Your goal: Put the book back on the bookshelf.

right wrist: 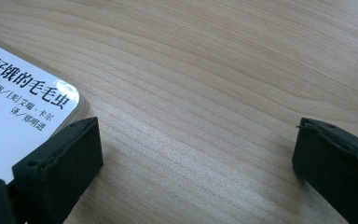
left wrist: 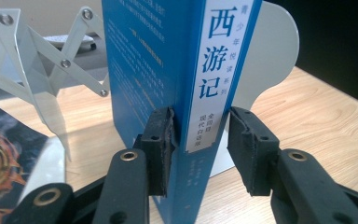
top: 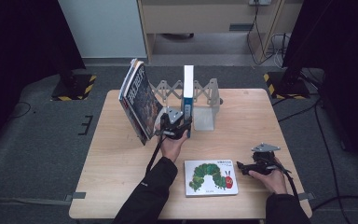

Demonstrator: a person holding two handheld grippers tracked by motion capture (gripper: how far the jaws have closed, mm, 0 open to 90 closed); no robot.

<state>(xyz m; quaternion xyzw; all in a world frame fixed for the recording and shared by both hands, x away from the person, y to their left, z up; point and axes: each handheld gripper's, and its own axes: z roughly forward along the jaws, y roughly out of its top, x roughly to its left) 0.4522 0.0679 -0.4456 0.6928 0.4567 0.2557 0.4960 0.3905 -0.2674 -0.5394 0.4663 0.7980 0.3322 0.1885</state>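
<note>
A blue book [top: 188, 93] with a white spine label [left wrist: 212, 70] stands upright against a white metal bookend [top: 205, 114]. My left gripper [top: 177, 125] [left wrist: 200, 149] straddles its spine low down. One pad [left wrist: 161, 140] lies against the blue cover, while a thin gap separates the other pad [left wrist: 251, 149] from the spine, so the gripper is open. My right gripper [top: 242, 167] [right wrist: 191, 158] rests wide open on the table, with bare wood between its pads. It sits just right of a white caterpillar picture book [top: 210, 177] [right wrist: 14, 107] lying flat.
Dark-covered books [top: 139, 100] [left wrist: 0, 154] lean to the left of the blue book. A silver scissor-style rack [top: 168, 88] [left wrist: 37, 70] spans behind them. The wooden table [top: 116, 158] has bare room at left and front left. Black tripod legs stand on the floor beyond it.
</note>
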